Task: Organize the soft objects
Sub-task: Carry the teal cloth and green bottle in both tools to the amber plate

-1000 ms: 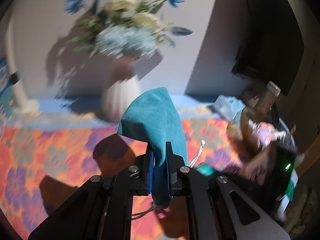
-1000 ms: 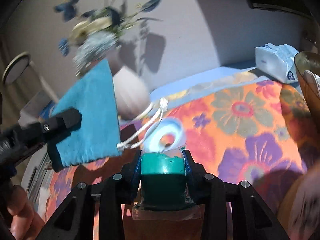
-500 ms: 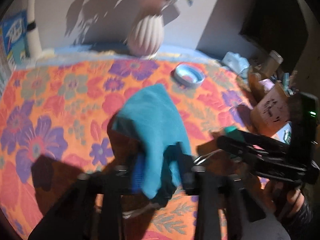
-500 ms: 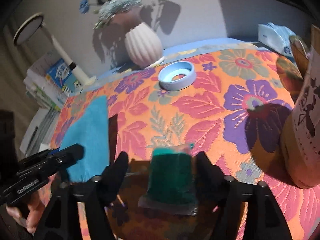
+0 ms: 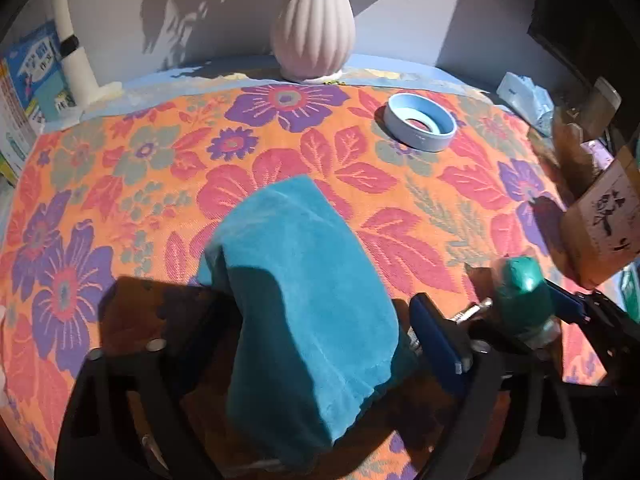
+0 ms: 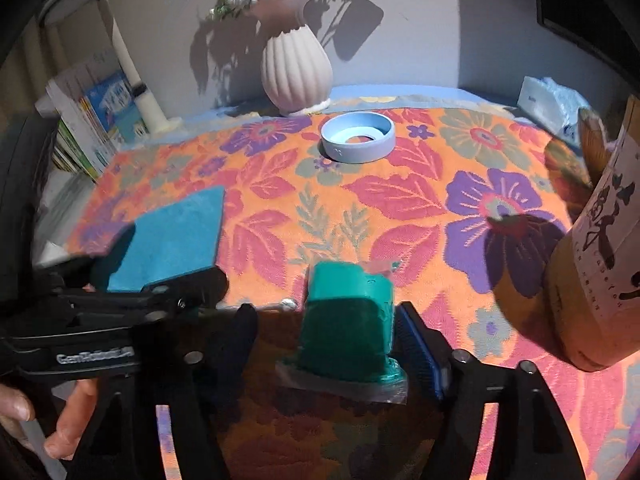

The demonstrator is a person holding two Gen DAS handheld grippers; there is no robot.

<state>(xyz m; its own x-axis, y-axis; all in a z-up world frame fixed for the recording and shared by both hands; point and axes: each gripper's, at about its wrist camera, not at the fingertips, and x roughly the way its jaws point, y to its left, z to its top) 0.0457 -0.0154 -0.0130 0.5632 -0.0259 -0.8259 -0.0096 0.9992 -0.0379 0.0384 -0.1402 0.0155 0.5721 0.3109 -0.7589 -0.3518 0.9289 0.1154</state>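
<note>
The left gripper [image 5: 320, 344], its jaws spread wide after just opening, straddles the blue cloth pouch [image 5: 304, 300], which slumps on the floral tablecloth [image 5: 400, 208] in front of the ribbed vase [image 5: 312, 28], no pad pressing it. To the vase's near right, the right gripper [image 6: 324, 332] has been narrowing slightly; the green clay block [image 6: 348, 320] sits between its jaws, close against the blue right pad [image 6: 416, 344], though contact is hard to judge. The risk: drawing either gripper back could snag and drag the soft pieces. The pouch could catch on a finger, and the block's clear wrapper could cling to that pad.
</note>
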